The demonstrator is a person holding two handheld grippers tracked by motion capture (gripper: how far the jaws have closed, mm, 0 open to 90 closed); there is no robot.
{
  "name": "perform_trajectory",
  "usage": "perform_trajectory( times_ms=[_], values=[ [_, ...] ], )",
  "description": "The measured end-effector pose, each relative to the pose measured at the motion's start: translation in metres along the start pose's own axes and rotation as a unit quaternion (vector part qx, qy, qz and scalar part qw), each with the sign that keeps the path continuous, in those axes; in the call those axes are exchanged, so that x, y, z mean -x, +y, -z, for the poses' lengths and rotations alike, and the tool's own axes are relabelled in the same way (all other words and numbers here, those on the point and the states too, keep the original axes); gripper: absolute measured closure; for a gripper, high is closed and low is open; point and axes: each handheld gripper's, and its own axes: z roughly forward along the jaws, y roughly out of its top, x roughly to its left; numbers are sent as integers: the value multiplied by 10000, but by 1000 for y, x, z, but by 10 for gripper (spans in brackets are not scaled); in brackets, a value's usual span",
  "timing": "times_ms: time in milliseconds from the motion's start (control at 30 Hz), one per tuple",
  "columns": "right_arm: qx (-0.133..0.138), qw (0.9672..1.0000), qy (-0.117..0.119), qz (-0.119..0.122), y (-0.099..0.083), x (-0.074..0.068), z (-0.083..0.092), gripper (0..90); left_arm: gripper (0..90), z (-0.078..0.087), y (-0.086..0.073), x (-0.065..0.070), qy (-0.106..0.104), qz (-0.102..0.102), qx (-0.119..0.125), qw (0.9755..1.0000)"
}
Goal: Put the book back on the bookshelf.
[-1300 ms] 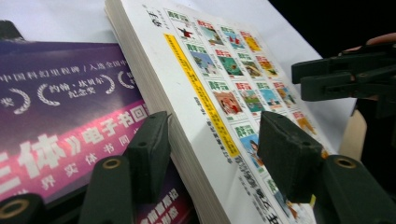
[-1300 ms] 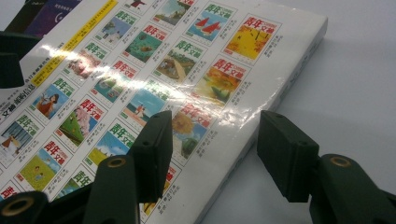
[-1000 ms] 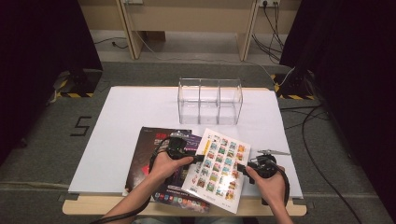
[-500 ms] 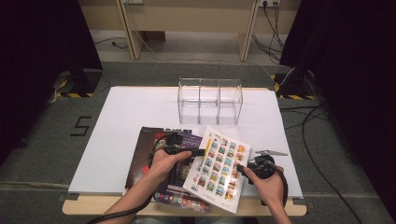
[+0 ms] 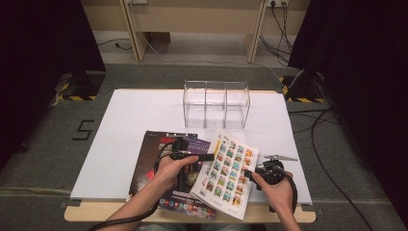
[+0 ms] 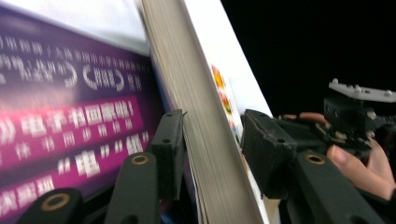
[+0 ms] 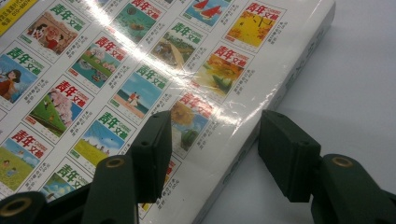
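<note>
The left hand-held gripper (image 6: 212, 154) has been closing around the white magazine's (image 5: 225, 173) page edge; the right hand-held gripper (image 7: 212, 154) straddles its spine, jaws apart.

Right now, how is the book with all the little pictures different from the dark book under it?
The picture book has a white cover with rows of small colourful pictures; the dark book has a dark cover.

The picture book is tipped up on one edge between the left tongs; the dark book lies flat on the table.

Both are glossy paperbacks near the table's front edge.
</note>
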Motion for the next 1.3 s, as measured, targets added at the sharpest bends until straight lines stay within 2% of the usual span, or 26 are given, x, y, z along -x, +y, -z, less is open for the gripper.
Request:
perform_trajectory(
  times_ms=[67,133,267,400,500,633,733,933,1033,1133,1233,1300],
  values=[
    [2,10000,7,2,0,0,0,448,566,-2,-5,0,-75,80,-215,9997],
    [6,10000,13,3,0,0,0,448,566,-4,-10,0,3,45,-315,9995],
    [-3,10000,20,-3,-1,0,0,447,578,-11,-7,-2,70,94,-396,9991],
    [-7,10000,21,-1,0,0,0,444,550,-24,0,3,261,-3,-667,9974],
    [5,10000,33,-21,0,2,0,441,574,-28,6,6,425,-194,-853,9953],
    [38,10000,4,-27,0,3,0,436,650,-30,8,2,395,67,-848,9956],
    [68,10000,26,-49,-1,4,0,436,679,-28,6,4,420,-158,-796,9958],
    [81,9999,65,-74,-2,5,0,435,706,-25,4,8,226,-222,-591,9977],
    [116,9999,60,-70,-2,5,0,434,700,-28,4,1,212,-39,-627,9978],
    [154,9998,28,-91,-3,5,0,430,677,-31,5,-7,219,100,-793,9966],
    [148,9998,21,-110,-2,5,0,427,682,-31,4,-3,269,-195,-800,9962],
    [137,9998,44,-107,-2,7,0,427,696,-30,1,-2,186,-395,-698,9966]
  ],
)
